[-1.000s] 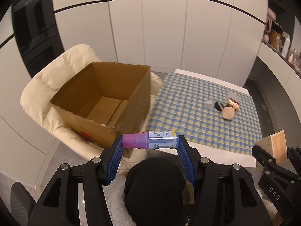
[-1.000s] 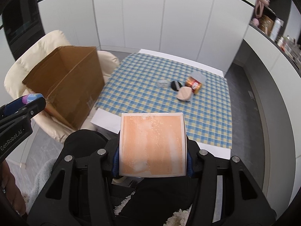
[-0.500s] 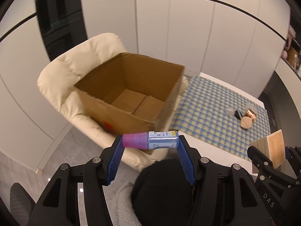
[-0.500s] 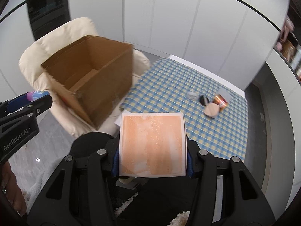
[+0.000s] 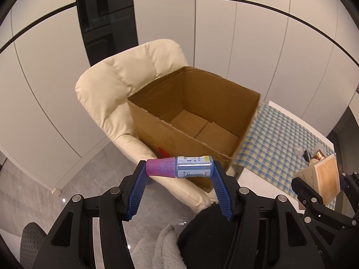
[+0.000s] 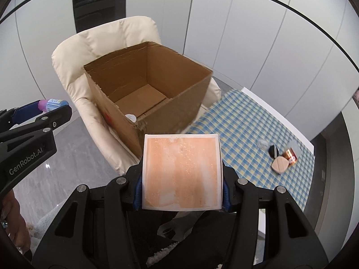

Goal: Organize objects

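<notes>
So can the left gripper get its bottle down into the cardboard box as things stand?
Probably yes: the left gripper grips the bottle just short of the cardboard box, whose top is open and nearly empty inside.

armchair: open cardboard box on seat | table: checked cloth, small cosmetics near far right edge

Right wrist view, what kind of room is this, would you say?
Probably a home living or dining area: a cream padded armchair bearing an open cardboard box, a table with a blue-and-yellow checked cloth, and plain white panelled walls.
</notes>
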{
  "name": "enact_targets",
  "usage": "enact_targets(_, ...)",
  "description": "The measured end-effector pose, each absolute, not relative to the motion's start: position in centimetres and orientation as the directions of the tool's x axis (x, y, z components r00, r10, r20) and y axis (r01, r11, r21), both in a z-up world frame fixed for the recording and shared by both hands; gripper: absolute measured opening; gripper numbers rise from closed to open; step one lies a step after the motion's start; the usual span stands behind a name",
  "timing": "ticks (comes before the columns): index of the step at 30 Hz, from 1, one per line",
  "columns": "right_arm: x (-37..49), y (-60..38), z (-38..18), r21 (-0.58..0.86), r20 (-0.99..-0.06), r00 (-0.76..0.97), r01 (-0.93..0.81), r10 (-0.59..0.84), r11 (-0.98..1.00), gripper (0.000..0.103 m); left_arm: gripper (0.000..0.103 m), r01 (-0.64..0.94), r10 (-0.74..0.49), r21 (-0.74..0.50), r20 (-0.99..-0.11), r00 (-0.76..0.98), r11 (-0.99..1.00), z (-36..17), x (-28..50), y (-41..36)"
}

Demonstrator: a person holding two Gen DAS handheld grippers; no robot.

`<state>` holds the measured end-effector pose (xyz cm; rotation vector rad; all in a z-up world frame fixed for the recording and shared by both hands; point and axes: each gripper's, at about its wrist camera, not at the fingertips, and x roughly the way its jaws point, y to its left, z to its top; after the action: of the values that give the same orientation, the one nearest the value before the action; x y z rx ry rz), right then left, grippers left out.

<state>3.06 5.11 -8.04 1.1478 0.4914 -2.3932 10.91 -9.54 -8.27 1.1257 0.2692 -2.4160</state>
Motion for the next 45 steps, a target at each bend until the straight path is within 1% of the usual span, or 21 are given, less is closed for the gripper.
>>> enact_targets(5,2.4,4.0,-8.8,-0.127,-0.809,-0.543,0.536,-0.225,-0.835,0.054,0.057,0.500,-0.314,0.006,-0.785,-0.534,-0.866,-9.4,10.4,-11.1)
enact_targets(17,1.4,2.7,-10.1,-0.140,-0.825,-0.524,0.551,-0.211,-0.823,0.054,0.057,0.508,-0.287,-0.026,-0.799,-0.529,-0.861,-10.4,9.4,-12.3)
enact_targets(32,-1.6,0.6,-10.6,-0.139,-0.825,-0.522,0.560,-0.217,-0.817,0.054,0.057,0.520,-0.275,-0.074,-0.782,-0.560,-0.851,-9.9,6.0,-14.4)
enact_targets(45,-6.4,-2.0,-10.5,-0.123,-0.812,-0.535,0.546,-0.233,-0.829,0.054,0.058,0.516,-0.312,-0.037,-0.758,-0.572,-0.856,-9.6,0.5,-15.4)
